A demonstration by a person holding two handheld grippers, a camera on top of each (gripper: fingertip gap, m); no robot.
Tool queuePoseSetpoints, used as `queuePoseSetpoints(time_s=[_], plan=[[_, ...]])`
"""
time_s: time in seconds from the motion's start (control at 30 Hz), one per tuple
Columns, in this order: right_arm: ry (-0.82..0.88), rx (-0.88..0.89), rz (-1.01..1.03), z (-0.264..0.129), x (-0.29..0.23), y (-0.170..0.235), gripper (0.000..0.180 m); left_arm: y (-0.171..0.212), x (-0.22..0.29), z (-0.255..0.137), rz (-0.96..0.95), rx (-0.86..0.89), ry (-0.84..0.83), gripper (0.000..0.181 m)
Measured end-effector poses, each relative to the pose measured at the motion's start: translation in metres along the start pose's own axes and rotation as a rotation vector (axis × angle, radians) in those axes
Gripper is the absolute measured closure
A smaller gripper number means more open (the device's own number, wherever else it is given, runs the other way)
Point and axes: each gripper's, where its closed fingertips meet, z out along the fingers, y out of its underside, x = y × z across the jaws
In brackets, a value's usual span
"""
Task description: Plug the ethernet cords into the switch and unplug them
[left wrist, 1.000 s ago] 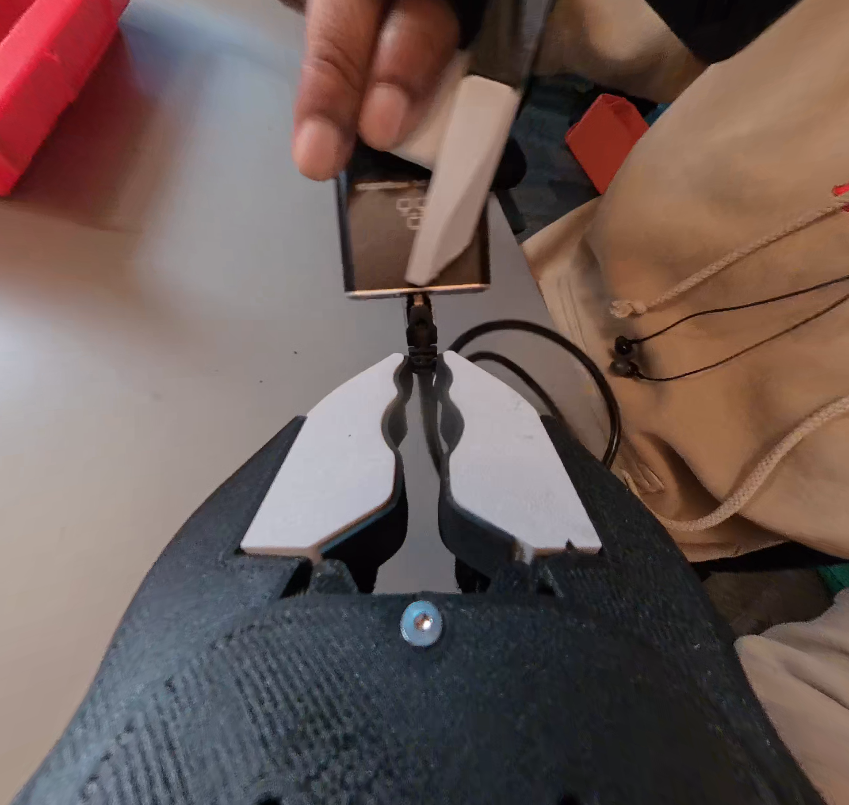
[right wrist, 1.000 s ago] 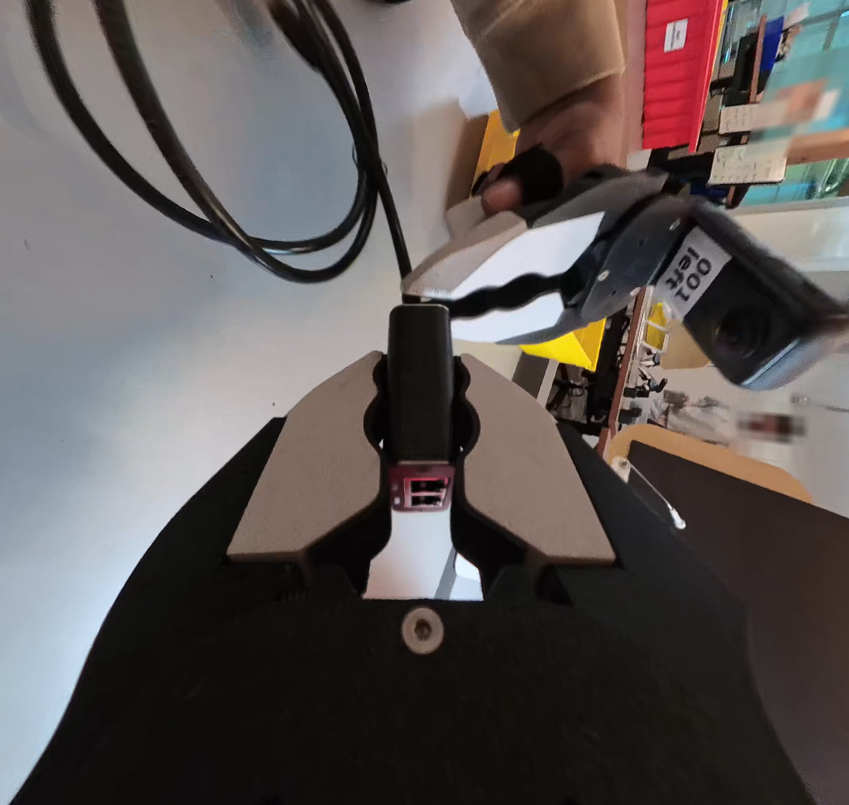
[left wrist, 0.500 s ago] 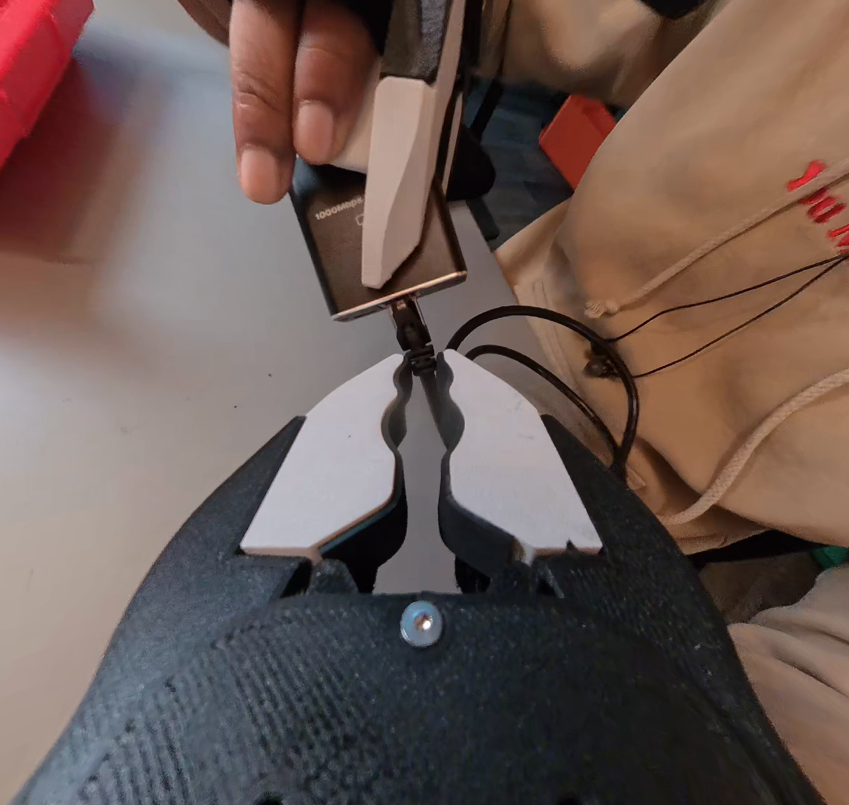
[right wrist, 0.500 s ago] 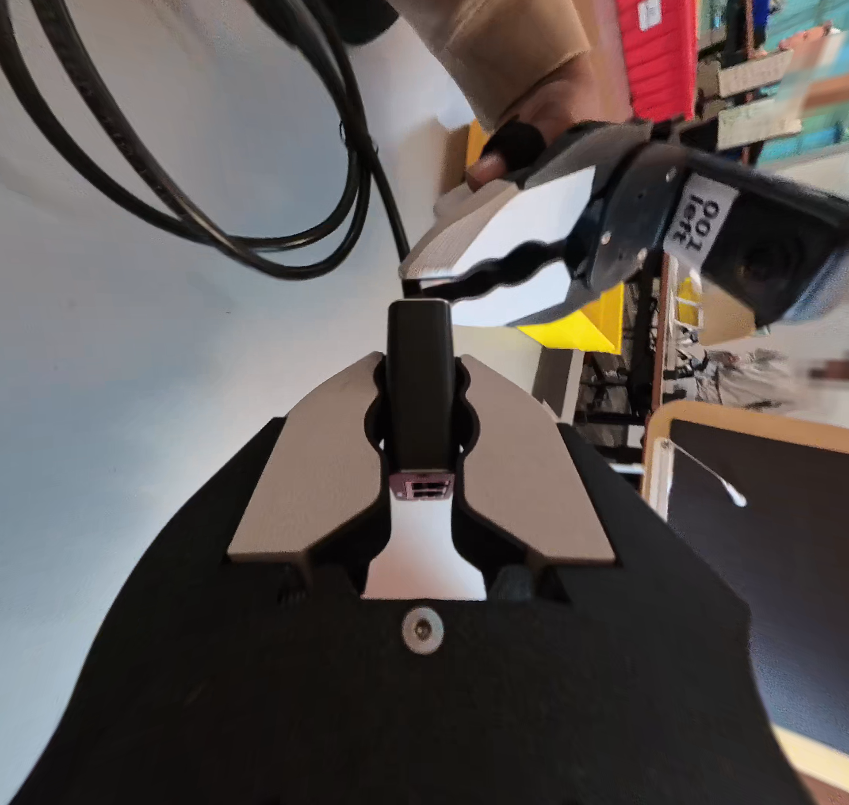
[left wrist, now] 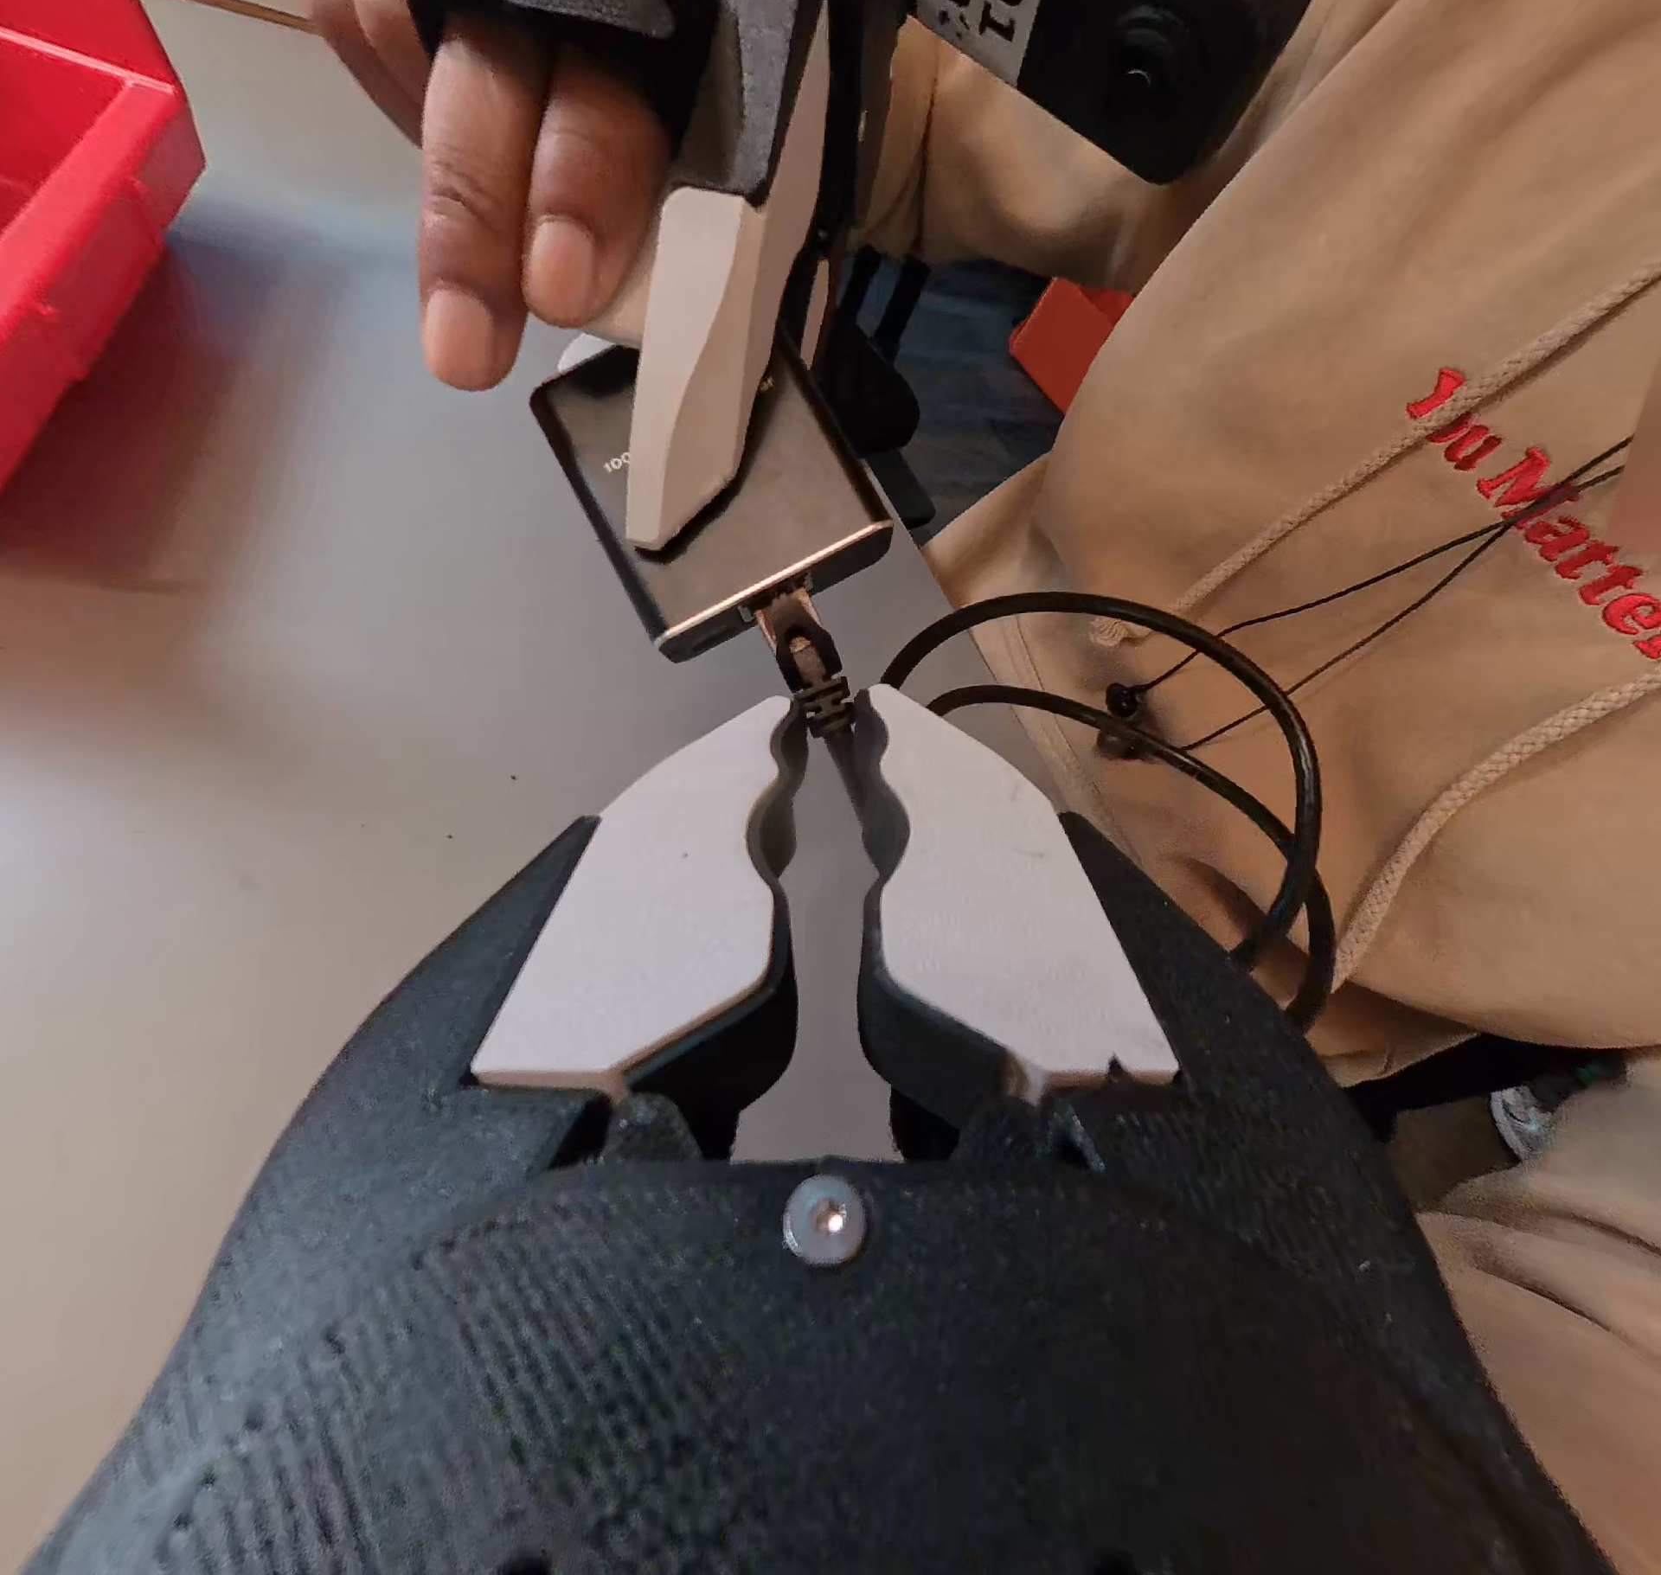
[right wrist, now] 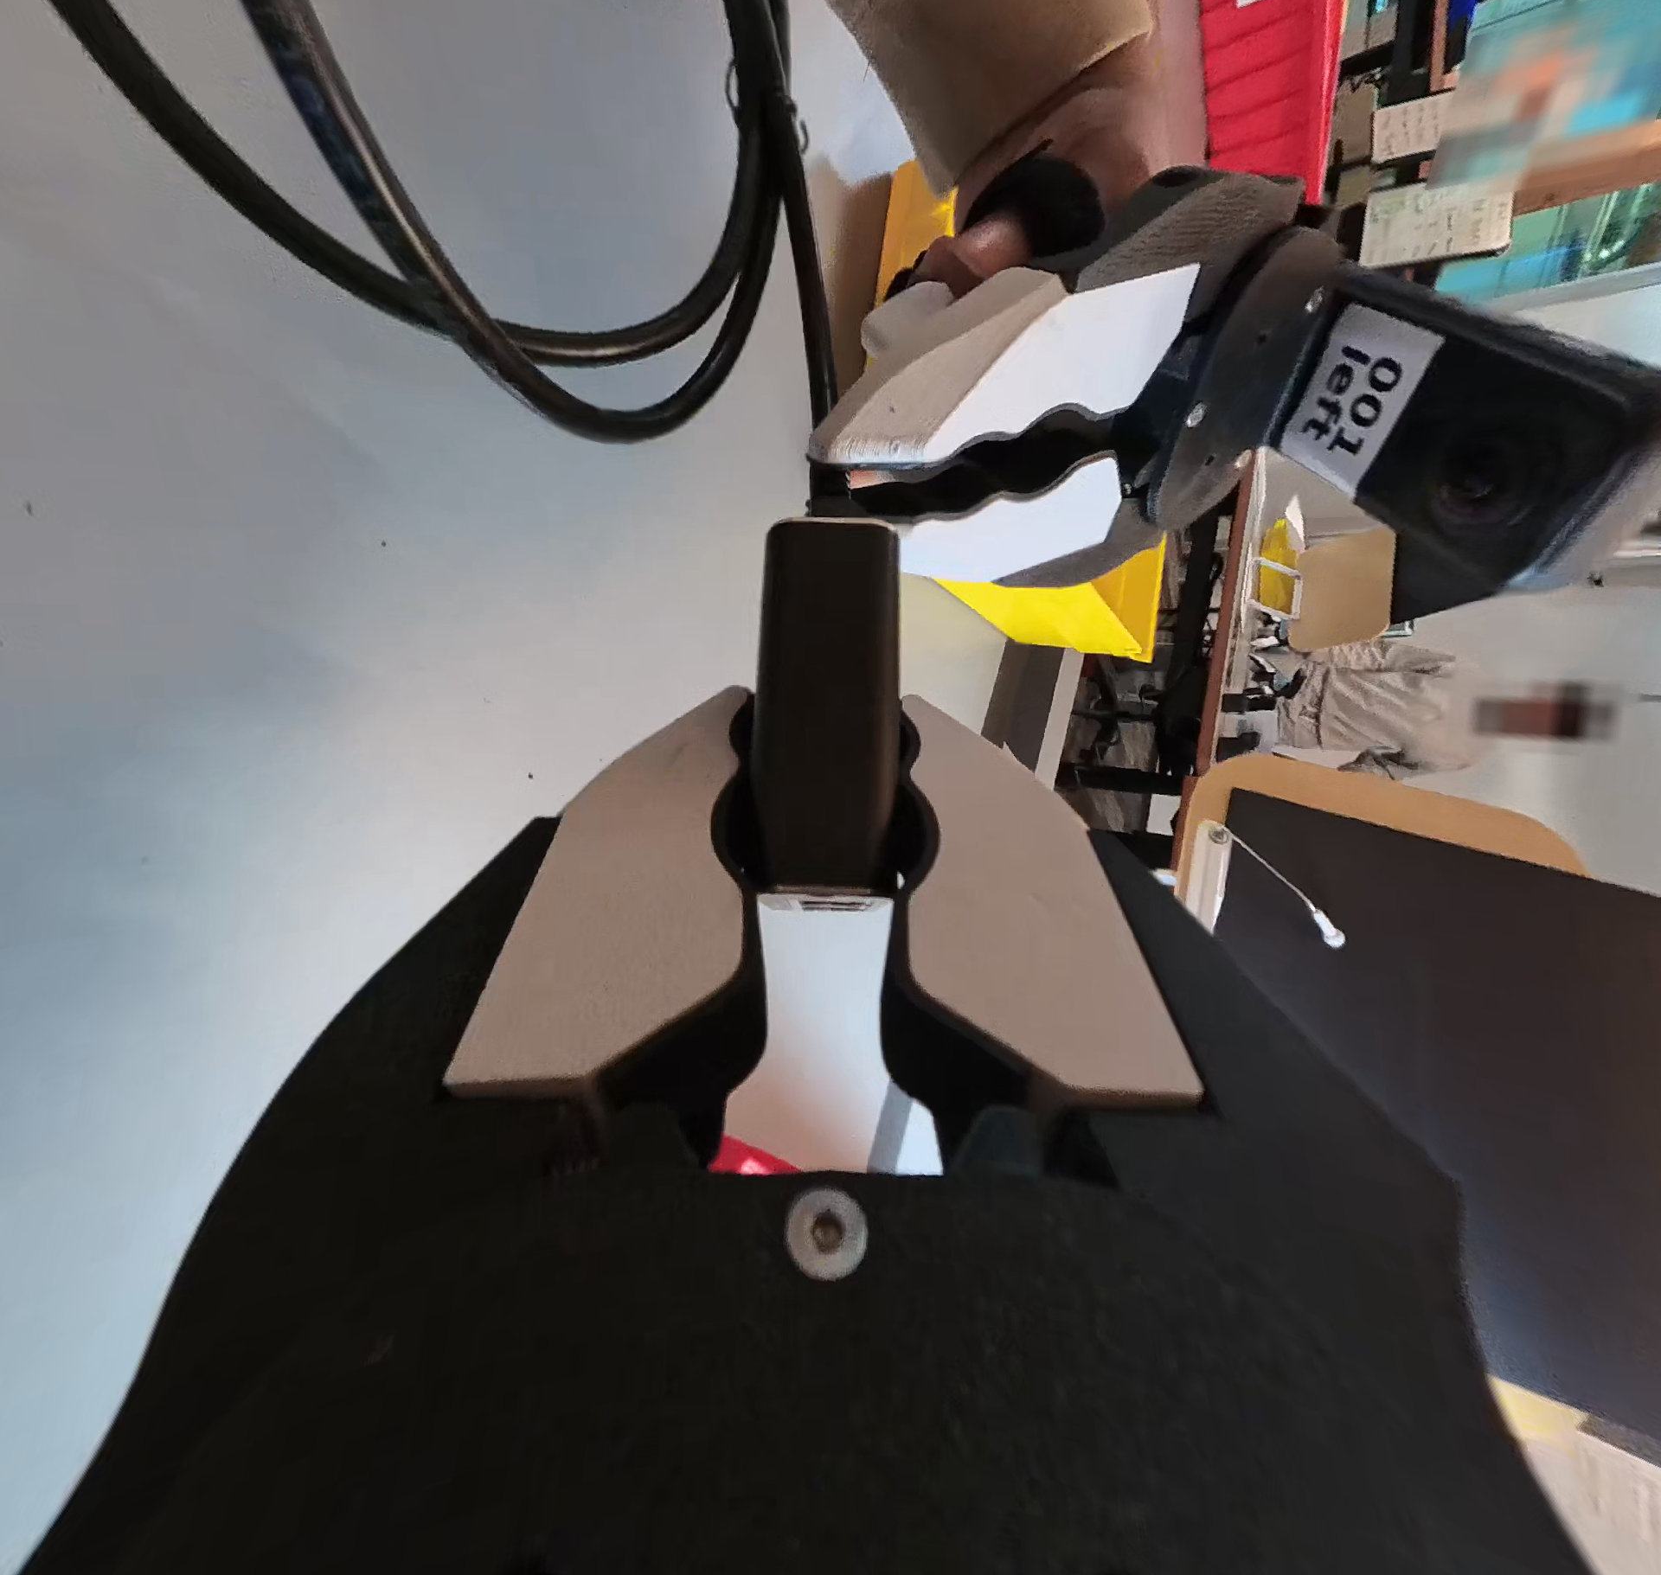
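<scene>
Tilted further than a second ago, the switch [left wrist: 719, 507] sits clamped in the right gripper [right wrist: 825, 723], held above the table [left wrist: 225, 768]. Left gripper [left wrist: 825, 710] pinches the ethernet cord [left wrist: 813, 665] at its plug, apparently part-seated in the port; next likely calls for a straight pull or push.

Black ethernet cord [left wrist: 1294, 777], dark grey switch [left wrist: 791, 489], red bin [left wrist: 63, 211], beige hoodie [left wrist: 1348, 364].

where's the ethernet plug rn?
Left wrist view, centre: ethernet plug sits at the switch port, its boot pinched by the left gripper; right gripper clamps the switch.
</scene>
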Motion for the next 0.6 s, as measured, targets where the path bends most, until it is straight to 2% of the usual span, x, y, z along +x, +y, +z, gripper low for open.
queuePoseSetpoints(time_s=[0.13,0.37,0.47,0.6], plan=[[-0.036,-0.017,-0.036,0.004,-0.004,0.000,0.154,0.005,-0.003,0.004,-0.001,-0.022,-0.005,0.172],[-0.021,-0.068,0.017,0.011,0.002,0.010,0.154,0.006,-0.013,-0.005,-0.033,-0.020,-0.083,0.171],[-0.020,-0.167,0.043,0.022,0.006,0.028,0.154,0.010,-0.034,-0.016,-0.018,-0.041,-0.259,0.169],[-0.057,-0.254,0.124,0.035,0.009,0.047,0.153,-0.011,-0.040,-0.034,0.066,0.013,-0.424,0.153]])
